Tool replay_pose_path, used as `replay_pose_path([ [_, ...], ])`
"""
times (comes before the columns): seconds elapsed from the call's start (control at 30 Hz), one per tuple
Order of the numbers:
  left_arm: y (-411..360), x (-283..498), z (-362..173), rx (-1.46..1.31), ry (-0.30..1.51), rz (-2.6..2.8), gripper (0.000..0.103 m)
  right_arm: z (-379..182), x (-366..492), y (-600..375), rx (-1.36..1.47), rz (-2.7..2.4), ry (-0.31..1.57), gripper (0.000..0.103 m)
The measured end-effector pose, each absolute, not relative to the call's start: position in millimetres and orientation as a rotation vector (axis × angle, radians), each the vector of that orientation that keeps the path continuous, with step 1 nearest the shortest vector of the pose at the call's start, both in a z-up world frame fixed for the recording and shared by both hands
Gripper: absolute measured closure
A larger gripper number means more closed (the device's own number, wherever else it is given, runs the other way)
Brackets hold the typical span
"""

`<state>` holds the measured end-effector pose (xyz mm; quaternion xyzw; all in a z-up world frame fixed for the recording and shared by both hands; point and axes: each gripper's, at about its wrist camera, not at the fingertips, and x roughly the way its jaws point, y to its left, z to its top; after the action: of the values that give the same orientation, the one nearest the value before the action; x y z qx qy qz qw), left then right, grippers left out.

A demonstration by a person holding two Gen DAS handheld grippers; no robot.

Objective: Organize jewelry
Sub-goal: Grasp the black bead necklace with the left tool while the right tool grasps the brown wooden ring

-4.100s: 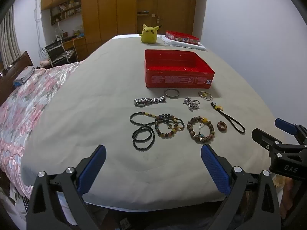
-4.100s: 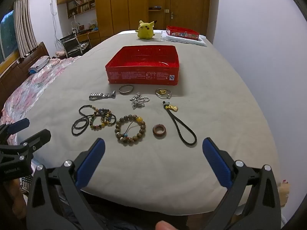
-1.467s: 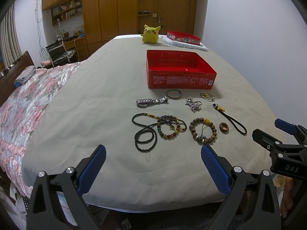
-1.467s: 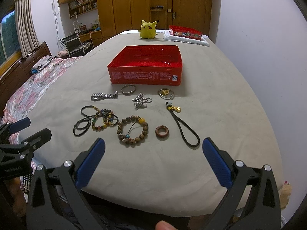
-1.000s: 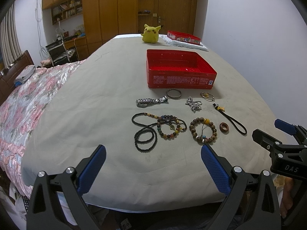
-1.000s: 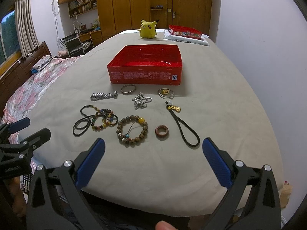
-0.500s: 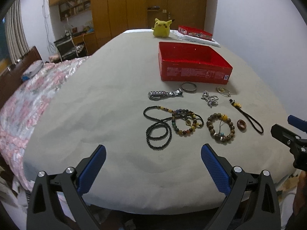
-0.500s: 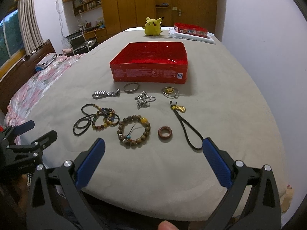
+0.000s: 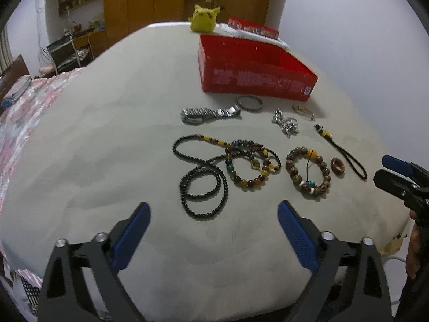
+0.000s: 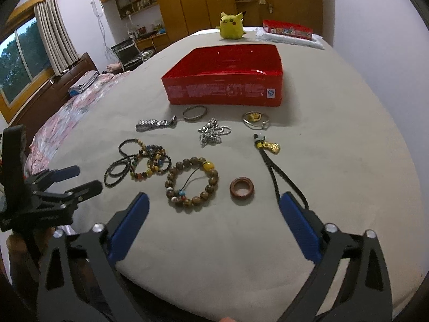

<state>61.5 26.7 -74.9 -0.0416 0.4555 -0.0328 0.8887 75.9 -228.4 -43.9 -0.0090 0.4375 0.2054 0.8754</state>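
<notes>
- Both cameras now sit closer to the jewelry than half a second ago: the pieces look larger and lower in view, so both grippers have moved in over the near edge of the bed [image 10: 348, 187].
- The left gripper [image 9: 214, 230] is wide open and holds nothing; the black bead necklace [image 9: 203, 179] lies just ahead, between its blue pads.
- The right gripper [image 10: 214, 214] is also spread wide and empty; the wooden bead bracelet [image 10: 191, 185] and the brown ring [image 10: 242, 187] lie just in front of it.
- Its right pad touches or overlaps the near loop of the braided black cord [image 10: 281, 174] in this view; I cannot tell whether it makes real contact.
- Nothing on the sheet has shifted: the colourful bead bracelets [image 9: 252, 163], the metal watch band [image 9: 206, 114], the thin bangle [image 9: 249, 103], the silver chain [image 9: 285, 123] and the gold-charm ring [image 10: 256, 119] lie where they did.
- The red box [image 10: 228, 80] stands open behind the jewelry, well apart from both grippers; no piece shows inside it.
- Judgement: the approach has begun but no grasp has been made, so the sorting is at its very start; the first pick is probably the necklace or the wooden bracelet.
- The yellow plush toy [image 10: 232, 25] sits at the far end, clear of the work.
</notes>
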Motion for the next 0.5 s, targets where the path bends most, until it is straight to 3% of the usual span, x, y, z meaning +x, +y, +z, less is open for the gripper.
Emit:
replay_pose_path([
  [0.03, 25.3, 65.0, -79.6, -0.081, 0.959, -0.078, 0.016, -46.3, 78.3, -227.7, -0.021, 0.433, 0.924, 0.032],
  [0.07, 23.6, 68.5, -83.7, -0.075, 0.969, -0.083, 0.017, -49.7, 81.2, -227.6, -0.023, 0.436, 0.939, 0.037],
  [0.5, 13.6, 98.2, -106.5, -0.045, 1.029, -0.099, 0.018, -73.1, 104.2, -231.6, -0.038, 0.451, 0.990, 0.040],
])
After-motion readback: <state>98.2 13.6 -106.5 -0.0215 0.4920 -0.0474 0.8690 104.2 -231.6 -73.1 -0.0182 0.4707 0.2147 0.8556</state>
